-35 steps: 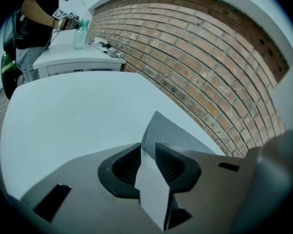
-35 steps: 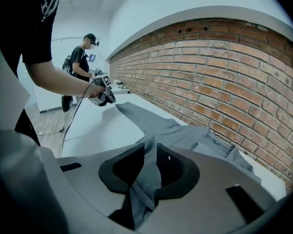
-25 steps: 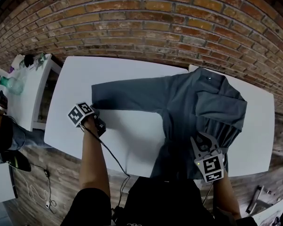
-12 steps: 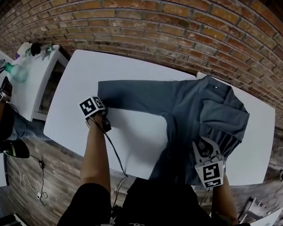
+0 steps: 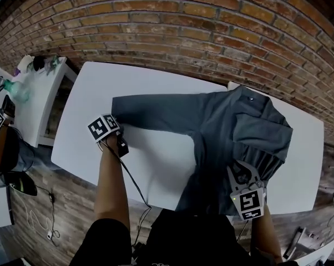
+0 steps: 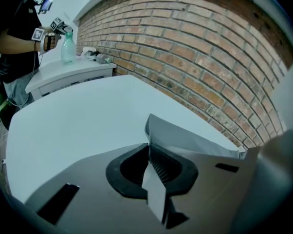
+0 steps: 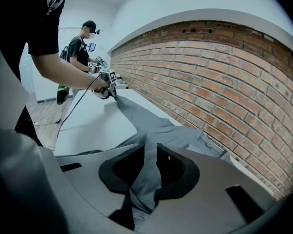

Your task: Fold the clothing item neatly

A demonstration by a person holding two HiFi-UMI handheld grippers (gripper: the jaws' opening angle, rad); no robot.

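Since fingers (image 6: 129, 167) just closed, left gripper (image 6: 149, 150) pinches sleeve (image 6: 185, 138).

1. Head view looks steeply down on left gripper (image 5: 117, 127) and right gripper (image 5: 242, 172), brick wall (image 5: 211, 32) beyond.
2. Gripper views sit close behind their jaws, facing toward that wall.
3. All share the shirt (image 5: 233, 132).

1 grey long-sleeved shirt (image 5: 233, 132); 2 grippers, namely left hand-held gripper (image 6: 149, 150) and right hand-held gripper (image 7: 150, 155); at least 2 white desks, namely main desk (image 5: 156, 165) and side desk (image 5: 39, 110); 1 pale green bottle (image 6: 67, 48); 1 brick wall (image 5: 183, 32); 1 second person (image 7: 81, 48)
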